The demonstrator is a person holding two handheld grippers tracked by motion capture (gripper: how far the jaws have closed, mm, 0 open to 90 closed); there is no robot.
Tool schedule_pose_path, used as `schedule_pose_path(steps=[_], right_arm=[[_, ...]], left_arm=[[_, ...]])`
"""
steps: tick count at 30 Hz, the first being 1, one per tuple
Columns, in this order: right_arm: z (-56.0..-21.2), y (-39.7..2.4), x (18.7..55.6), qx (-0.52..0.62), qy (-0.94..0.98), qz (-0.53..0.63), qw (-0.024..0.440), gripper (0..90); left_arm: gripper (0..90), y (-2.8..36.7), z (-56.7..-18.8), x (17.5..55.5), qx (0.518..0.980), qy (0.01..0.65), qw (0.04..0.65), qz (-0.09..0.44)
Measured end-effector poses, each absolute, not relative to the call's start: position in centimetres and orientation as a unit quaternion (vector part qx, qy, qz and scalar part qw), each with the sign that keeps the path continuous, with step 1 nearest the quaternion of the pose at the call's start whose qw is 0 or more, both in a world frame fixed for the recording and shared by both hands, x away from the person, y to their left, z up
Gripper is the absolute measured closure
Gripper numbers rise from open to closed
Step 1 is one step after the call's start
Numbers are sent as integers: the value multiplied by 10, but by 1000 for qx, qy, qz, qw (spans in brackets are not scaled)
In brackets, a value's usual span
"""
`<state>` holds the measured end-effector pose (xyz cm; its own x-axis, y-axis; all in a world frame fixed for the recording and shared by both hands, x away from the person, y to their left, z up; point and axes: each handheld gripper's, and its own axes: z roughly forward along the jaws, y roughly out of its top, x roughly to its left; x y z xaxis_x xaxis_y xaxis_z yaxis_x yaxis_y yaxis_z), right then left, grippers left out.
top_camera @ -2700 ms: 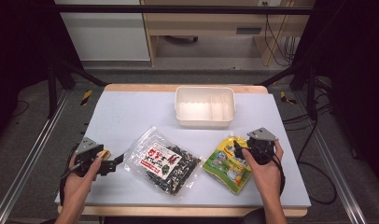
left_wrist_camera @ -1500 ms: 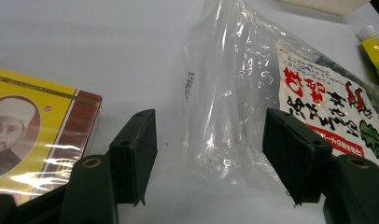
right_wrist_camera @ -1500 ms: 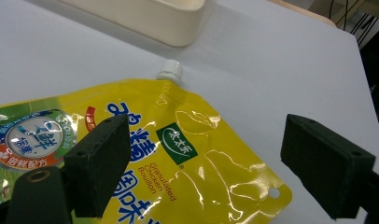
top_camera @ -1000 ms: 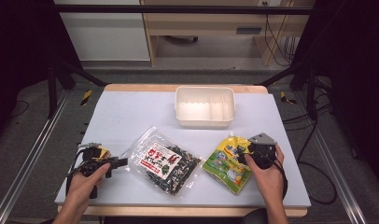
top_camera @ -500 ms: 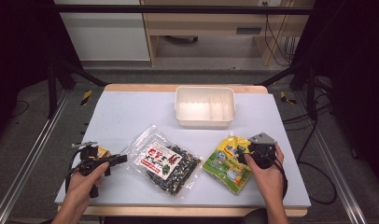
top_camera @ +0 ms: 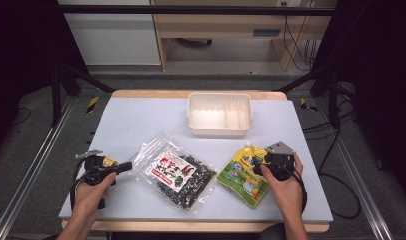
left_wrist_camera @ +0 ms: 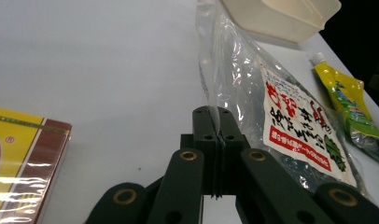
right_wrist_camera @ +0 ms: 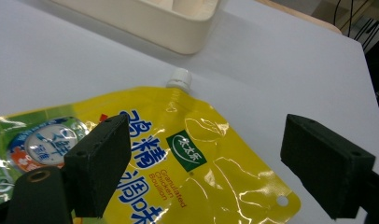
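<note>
At table's near edge, left gripper [top_camera: 125, 166] level, pinching seaweed bag [top_camera: 176, 172] corner

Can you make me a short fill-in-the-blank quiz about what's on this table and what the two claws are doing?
1. The left claw is shut on the clear edge of the ____ bag.
2. The right claw stands ____ above the yellow chicken bouillon pouch.
3. The cream-coloured ____ sits at the far side of the table.
4. A yellow and red ____ lies beside the left claw.

Missing words: seaweed; open; tray; box
</note>
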<state>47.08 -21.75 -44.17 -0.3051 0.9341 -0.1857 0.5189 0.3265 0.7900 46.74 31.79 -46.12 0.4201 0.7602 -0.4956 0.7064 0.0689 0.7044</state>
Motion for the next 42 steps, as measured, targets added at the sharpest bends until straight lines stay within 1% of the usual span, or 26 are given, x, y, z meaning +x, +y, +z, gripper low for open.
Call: schedule_pose_path(steps=[2, 3, 4, 6, 8, 9, 10, 12, 13, 14, 16, 21, 22, 23, 30, 35, 37, 38, 42], right_arm=[[-440, -216, 470, 483, 745, 317, 333, 167], [-434, -210, 469, 472, 748, 325, 335, 167], [-434, -210, 469, 472, 748, 325, 335, 167], [-428, -202, 469, 460, 754, 334, 329, 167], [-415, -184, 470, 420, 776, 350, 313, 170], [-411, -178, 470, 406, 784, 356, 306, 170], [-411, -178, 470, 406, 784, 356, 306, 170], [-403, -166, 472, 376, 803, 359, 290, 170], [-400, -162, 472, 366, 809, 360, 286, 170], [-391, -153, 474, 340, 825, 362, 271, 169], [-386, -149, 476, 332, 830, 364, 263, 169], [-360, -134, 485, 296, 853, 365, 228, 176], [-348, -129, 489, 286, 860, 360, 221, 173], [-348, -129, 489, 286, 860, 360, 221, 173], [-312, -122, 500, 260, 874, 344, 224, 137], [-302, -122, 502, 251, 874, 347, 230, 130], [-296, -123, 502, 244, 874, 345, 240, 150], [-296, -123, 502, 244, 874, 345, 240, 150], [-289, -124, 501, 236, 877, 343, 241, 198]], left_arm=[[891, 319, -455, 468, 685, 531, 497, 37], [891, 321, -446, 470, 698, 520, 489, 59], [892, 321, -446, 470, 698, 520, 489, 59], [892, 324, -436, 474, 706, 513, 481, 82], [892, 327, -424, 482, 711, 504, 483, 85], [892, 326, -410, 490, 724, 492, 476, 94], [892, 326, -410, 490, 724, 492, 476, 94], [892, 325, -396, 495, 735, 477, 470, 103], [892, 323, -387, 499, 745, 467, 465, 106], [892, 319, -374, 504, 756, 453, 460, 113], [892, 316, -367, 506, 760, 446, 458, 116], [892, 295, -334, 515, 785, 406, 448, 133], [892, 286, -321, 518, 793, 389, 449, 136], [893, 286, -321, 518, 793, 389, 449, 136], [892, 257, -291, 523, 820, 338, 437, 149], [892, 238, -274, 522, 832, 305, 436, 156], [892, 232, -270, 521, 835, 298, 436, 157], [892, 230, -268, 521, 836, 295, 436, 158], [892, 221, -262, 518, 841, 282, 433, 160]])
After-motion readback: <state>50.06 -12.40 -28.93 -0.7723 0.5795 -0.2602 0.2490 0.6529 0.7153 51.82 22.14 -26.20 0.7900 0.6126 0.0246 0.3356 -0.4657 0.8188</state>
